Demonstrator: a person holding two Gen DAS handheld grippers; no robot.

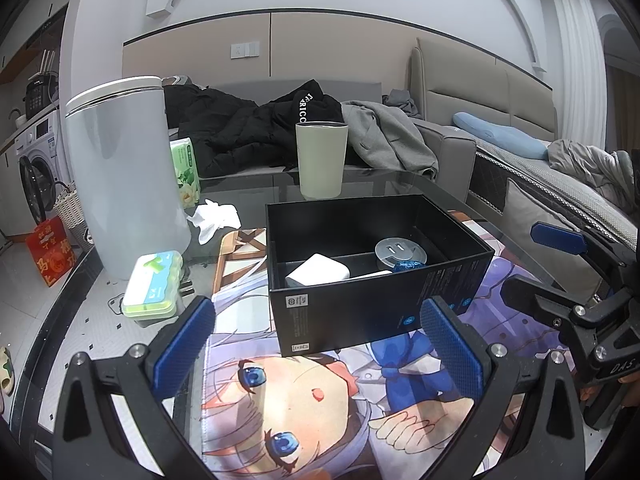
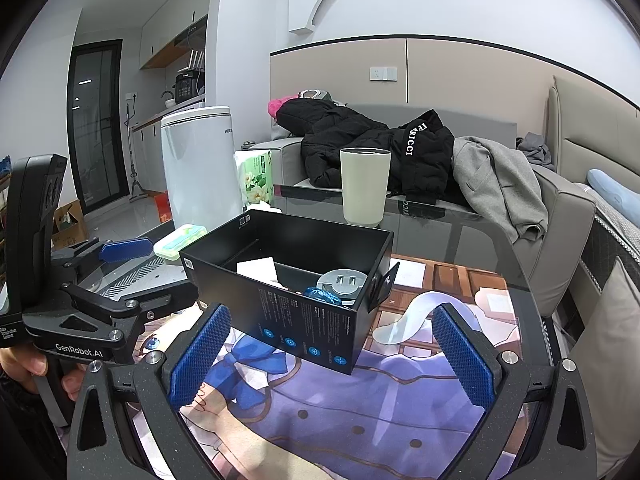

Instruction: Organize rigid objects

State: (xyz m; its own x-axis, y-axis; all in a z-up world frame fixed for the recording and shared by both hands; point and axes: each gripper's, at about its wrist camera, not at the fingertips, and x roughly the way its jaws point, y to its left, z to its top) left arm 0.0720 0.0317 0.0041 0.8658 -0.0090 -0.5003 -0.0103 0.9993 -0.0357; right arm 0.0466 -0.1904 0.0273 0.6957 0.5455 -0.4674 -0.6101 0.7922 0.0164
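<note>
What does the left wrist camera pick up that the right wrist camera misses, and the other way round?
Only the left wrist view shows the washing machine, the crumpled white tissue beside the tall grey bin, and the right gripper, open.

Only the right wrist view shows the dark glass door, the pink item on the sofa, and the left gripper, open.

Both show the black box on the printed mat, holding a white block, a round silver socket and a blue wrapped item, plus the beige cup and green case.
</note>
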